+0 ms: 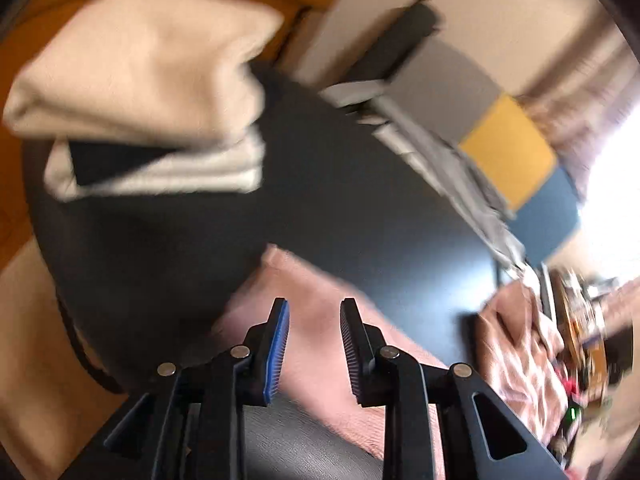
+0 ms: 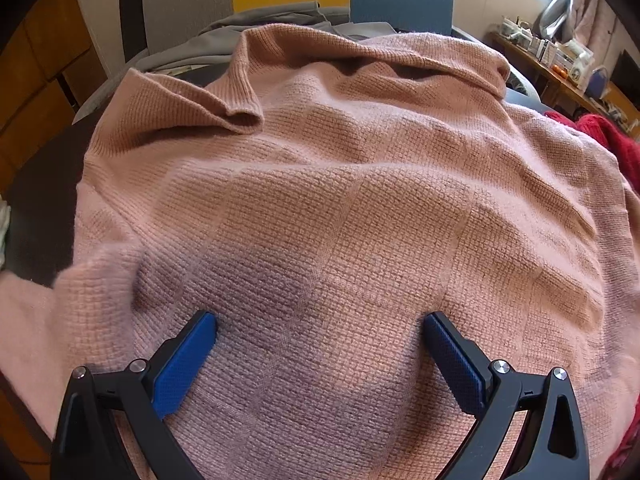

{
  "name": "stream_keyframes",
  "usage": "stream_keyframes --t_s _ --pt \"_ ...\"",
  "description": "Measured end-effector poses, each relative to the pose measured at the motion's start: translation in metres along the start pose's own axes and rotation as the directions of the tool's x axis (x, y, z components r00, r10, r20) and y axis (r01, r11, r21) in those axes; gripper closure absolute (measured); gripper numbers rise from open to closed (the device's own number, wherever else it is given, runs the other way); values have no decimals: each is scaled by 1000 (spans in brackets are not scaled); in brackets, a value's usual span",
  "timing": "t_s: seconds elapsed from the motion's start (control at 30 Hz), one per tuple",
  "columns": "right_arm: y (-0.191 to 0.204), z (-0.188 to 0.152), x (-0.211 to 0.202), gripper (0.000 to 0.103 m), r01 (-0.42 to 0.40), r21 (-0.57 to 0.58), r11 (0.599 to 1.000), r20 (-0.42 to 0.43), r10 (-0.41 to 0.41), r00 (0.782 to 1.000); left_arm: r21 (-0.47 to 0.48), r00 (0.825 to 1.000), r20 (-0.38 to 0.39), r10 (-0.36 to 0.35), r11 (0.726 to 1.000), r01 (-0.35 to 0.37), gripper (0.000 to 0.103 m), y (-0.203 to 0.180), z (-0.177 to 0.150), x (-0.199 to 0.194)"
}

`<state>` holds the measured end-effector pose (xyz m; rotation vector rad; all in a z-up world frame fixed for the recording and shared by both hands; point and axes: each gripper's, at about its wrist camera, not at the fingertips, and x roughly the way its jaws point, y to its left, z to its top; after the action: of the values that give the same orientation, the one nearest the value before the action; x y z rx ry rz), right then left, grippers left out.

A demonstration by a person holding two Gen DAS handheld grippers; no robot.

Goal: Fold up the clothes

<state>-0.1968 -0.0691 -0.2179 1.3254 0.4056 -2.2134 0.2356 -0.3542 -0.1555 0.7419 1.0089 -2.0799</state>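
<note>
A pink sweater (image 2: pixel 340 208) lies spread over a dark table (image 1: pixel 352 208), covering most of the right wrist view; its ribbed collar (image 2: pixel 240 92) is flopped over at the far left, and ripples run across the body. The right gripper (image 2: pixel 320 324) hovers over the near part of the knit with its jaws wide apart and nothing pinched between them, probably poised to press or pinch the cloth for a fold.

The left gripper (image 1: pixel 314 308) has its jaws partly apart and grips nothing; the pink cloth seen between them lies below on the table, not in the pads. That view is blurred, so fine detail is lost. At the far left of the table sits a stack of folded clothes (image 1: pixel 140 92), cream and white, likely kept there to leave the middle free. A grey garment (image 2: pixel 248 28) lies beyond the sweater at the far edge, and a red one (image 2: pixel 600 136) at the right, probably waiting their turn.
</note>
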Motion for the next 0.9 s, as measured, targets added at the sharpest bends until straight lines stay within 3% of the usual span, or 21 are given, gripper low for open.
stream_keyframes --t_s 0.07,0.13,0.23,0.3,0.43,0.57,0.63,0.77,0.9 --pt "0 -2 -1 0 -1 0 1000 5 1 1000 107 998 -40 -39 993 43 77 -23 -8 5" --pt "-1 -4 -2 0 -6 -3 1000 12 6 1000 208 989 -130 -67 974 93 77 -45 -21 18" --pt "-8 -8 -11 0 -17 52 998 13 16 1000 295 964 -263 -43 947 123 77 -70 -47 53" --pt "-19 -16 -27 0 -56 90 994 46 52 998 323 950 -311 -25 937 130 77 -77 -59 68" --pt "-33 -36 -63 0 -9 73 997 94 3 996 375 956 -292 5 921 110 77 -77 -66 74" --pt "-70 -33 -58 0 83 62 995 20 -84 996 361 955 -296 12 927 100 78 -70 -50 82" --pt "-87 -46 -50 0 75 90 993 -50 -70 996 375 959 -281 36 924 75 79 -72 -43 88" --pt "-78 -50 -44 0 36 104 994 -57 -30 998 397 965 -247 89 918 17 79 -76 -26 106" --pt "-66 -44 -42 0 6 102 995 -53 0 999 322 968 -226 112 946 -34 82 -75 9 110"
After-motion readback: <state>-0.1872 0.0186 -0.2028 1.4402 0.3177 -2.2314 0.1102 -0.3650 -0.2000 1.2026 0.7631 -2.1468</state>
